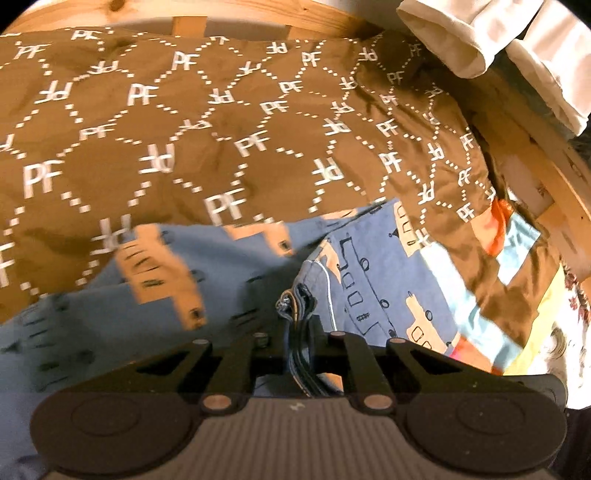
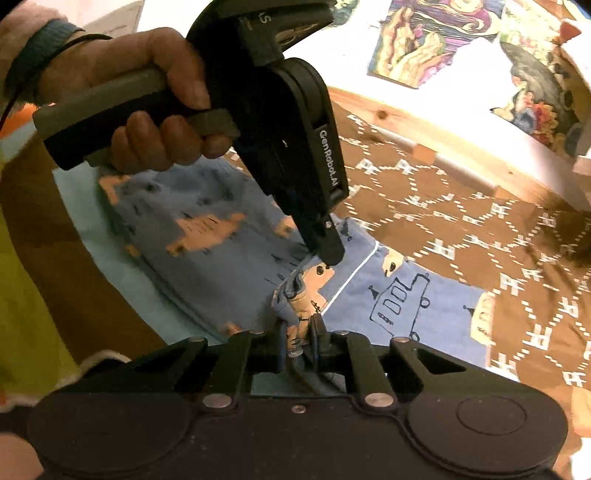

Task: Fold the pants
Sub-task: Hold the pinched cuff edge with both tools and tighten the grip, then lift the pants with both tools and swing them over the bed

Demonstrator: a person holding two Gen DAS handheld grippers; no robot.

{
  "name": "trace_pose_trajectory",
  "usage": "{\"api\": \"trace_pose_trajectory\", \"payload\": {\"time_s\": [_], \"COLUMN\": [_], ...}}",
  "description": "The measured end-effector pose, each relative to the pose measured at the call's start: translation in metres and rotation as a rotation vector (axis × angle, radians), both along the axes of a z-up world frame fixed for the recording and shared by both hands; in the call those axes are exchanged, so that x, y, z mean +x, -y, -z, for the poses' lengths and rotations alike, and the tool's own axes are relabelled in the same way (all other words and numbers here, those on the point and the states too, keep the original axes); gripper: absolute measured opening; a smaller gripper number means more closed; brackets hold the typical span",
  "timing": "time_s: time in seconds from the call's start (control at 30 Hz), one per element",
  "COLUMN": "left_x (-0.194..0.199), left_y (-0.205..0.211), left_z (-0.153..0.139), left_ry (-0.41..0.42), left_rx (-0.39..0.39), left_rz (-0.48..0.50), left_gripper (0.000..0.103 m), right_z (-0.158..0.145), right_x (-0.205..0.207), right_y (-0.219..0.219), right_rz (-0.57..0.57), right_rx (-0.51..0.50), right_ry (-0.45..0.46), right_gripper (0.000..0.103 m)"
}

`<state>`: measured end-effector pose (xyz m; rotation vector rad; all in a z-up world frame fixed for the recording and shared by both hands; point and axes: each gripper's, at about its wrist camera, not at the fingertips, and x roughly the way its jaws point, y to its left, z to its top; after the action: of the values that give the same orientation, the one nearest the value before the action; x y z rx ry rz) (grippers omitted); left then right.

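We've got the pants point(image 2: 207, 236), blue w/ orange and outlined vehicle prints, lying on the brown patterned bedspread point(image 1: 184, 122) of a wooden-framed bed point(image 1: 236, 11), partly over a multicolour blanket point(image 1: 517, 251) at the near edge. Both grippers are clamped on cloth: the left gripper point(image 1: 300, 314) has its jaws pinched tight on a bunched hem edge, and the right gripper point(image 2: 300, 328) is closed the same way on a gathered bit of fabric right at its tips. In the right wrist view we see the hand point(image 2: 147, 99) on the left tool's handle, w/ that tool angled steeply down so its tips meet the pants just beyond the right one's. We reckon the two grips sit close together on one edge so we can lift and carry it as a straight line, prob. to lay one part over the other. The far section w/ the white seam point(image 2: 354, 277) lies flat, which suits it as the landing side. Fabric near the left tips looks blurred, so exact layer count there we can't tell.
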<state>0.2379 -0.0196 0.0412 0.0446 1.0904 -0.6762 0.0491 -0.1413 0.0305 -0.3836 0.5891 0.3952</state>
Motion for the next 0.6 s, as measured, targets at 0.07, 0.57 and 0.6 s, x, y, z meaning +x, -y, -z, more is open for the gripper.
{"api": "trace_pose_trajectory", "payload": {"time_s": [0.07, 0.57, 0.6], "left_x": [0.001, 0.004, 0.003], "left_y": [-0.010, -0.049, -0.051], "left_z": [-0.002, 0.017, 0.019], "left_ry": [-0.011, -0.026, -0.020], "left_rx": [0.022, 0.133, 0.142], "left_rz": [0.001, -0.041, -0.052], "left_gripper": [0.010, 0.021, 0.028], "right_z": [0.000, 0.016, 0.019], "right_x": [0.001, 0.018, 0.018], "right_y": [-0.010, -0.059, -0.058], "right_rz": [-0.017, -0.073, -0.072], "right_rx": [0.019, 0.058, 0.064], "right_ry": [-0.009, -0.112, -0.125], "right_gripper": [0.013, 0.022, 0.027]}}
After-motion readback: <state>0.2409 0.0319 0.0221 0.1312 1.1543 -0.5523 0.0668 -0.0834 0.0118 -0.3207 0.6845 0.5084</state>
